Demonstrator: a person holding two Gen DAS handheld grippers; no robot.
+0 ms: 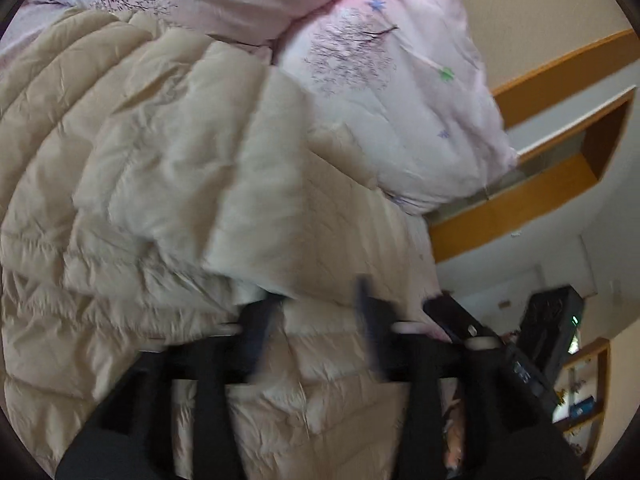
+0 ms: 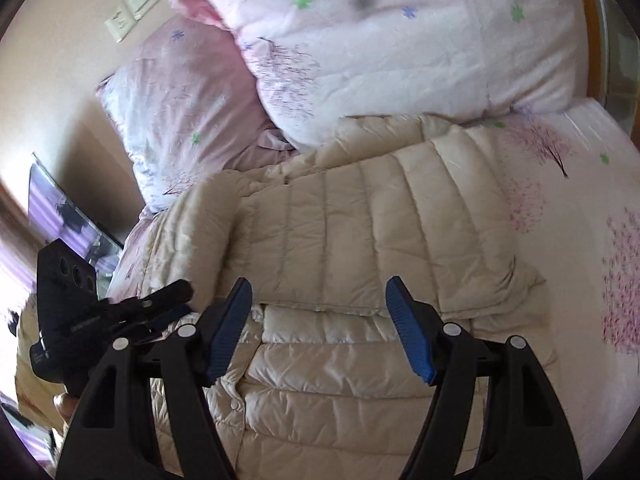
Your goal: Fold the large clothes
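A cream quilted down jacket (image 2: 360, 240) lies on the bed, partly folded over itself. It fills the left wrist view (image 1: 160, 180), where a folded sleeve or panel lies on top. My left gripper (image 1: 320, 320) is open, its blurred fingers (image 1: 368, 320) just above the jacket. My right gripper (image 2: 320, 320) is open and empty, hovering over the jacket's near part with blue pads (image 2: 408, 332) apart. The left gripper (image 2: 160, 304) also shows at the left of the right wrist view, at the jacket's left edge.
Pink floral pillows (image 2: 380, 52) and a duvet (image 1: 392, 80) lie beyond the jacket. The floral bedsheet (image 2: 580, 240) lies to the right. A wooden shelf (image 1: 540, 200) and wall stand beside the bed. A wall switch panel (image 2: 134, 8) is at upper left.
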